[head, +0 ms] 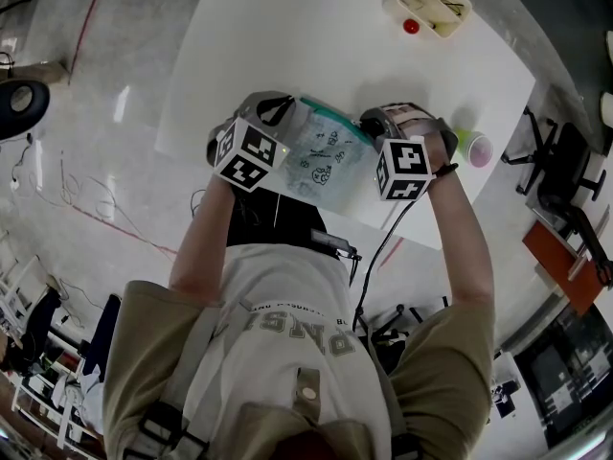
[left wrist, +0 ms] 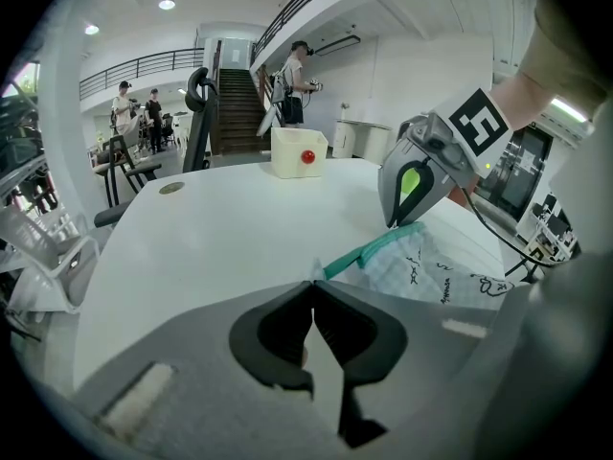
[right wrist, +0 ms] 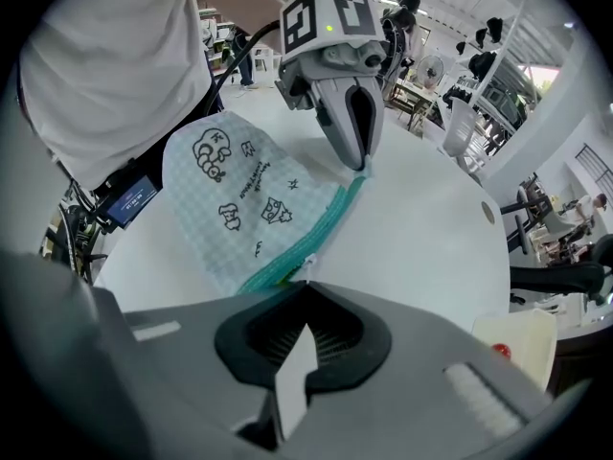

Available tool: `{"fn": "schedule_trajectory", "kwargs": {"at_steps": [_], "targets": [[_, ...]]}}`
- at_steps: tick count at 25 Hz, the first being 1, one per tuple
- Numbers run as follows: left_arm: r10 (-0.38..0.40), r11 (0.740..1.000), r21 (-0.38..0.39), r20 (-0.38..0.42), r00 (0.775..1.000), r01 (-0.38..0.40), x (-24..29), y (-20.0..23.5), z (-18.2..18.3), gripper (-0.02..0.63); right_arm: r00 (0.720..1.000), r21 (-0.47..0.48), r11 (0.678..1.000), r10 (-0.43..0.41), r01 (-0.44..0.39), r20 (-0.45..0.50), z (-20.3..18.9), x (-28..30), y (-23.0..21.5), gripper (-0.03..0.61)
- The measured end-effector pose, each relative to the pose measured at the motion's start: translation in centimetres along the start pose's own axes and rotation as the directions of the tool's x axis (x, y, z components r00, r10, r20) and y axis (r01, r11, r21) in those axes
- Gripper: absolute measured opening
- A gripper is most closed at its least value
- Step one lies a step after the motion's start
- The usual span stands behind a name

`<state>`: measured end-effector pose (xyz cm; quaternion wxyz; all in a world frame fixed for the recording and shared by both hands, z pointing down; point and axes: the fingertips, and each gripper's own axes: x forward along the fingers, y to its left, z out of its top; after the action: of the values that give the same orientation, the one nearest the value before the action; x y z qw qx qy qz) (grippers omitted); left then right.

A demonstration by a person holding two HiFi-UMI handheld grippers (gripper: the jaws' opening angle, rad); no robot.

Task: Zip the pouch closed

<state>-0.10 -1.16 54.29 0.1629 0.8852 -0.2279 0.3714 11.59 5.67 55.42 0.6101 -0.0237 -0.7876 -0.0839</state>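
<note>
the checked pouch (head: 324, 161) lies flat on the white table (head: 316, 36), stretched between the two tools. its teal zipper (right wrist: 330, 217) is the long axis and runs straight from one set of jaws to the other. the left gripper (left wrist: 313, 290) is clenched on one end corner of the pouch. the right gripper (right wrist: 306, 290) is clenched at the other end, seemingly pinching the small white pull (right wrist: 308, 260). the right hand therefore looks placed to slide along that line while the left anchors. i cannot tell how much of the zipper is already closed.
</note>
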Motion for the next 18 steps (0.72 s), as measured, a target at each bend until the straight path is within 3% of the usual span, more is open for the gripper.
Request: {"fn": "schedule_trajectory", "kwargs": {"at_steps": [13, 18], "targets": [[0.031, 0.999, -0.013, -0.006, 0.999, -0.032, -0.3, 0.7, -0.2, 0.018, 1.0, -0.006, 1.0, 0.007, -0.008, -0.022, -0.9, -0.5, 0.6, 0.0], [0.043, 0.999, -0.026, -0.013, 0.999, -0.044, -0.6, 1.4, -0.9, 0.018, 1.0, 0.036, 0.999, 0.014, -0.013, -0.022, -2.3, -0.9, 1.4, 0.0]]}}
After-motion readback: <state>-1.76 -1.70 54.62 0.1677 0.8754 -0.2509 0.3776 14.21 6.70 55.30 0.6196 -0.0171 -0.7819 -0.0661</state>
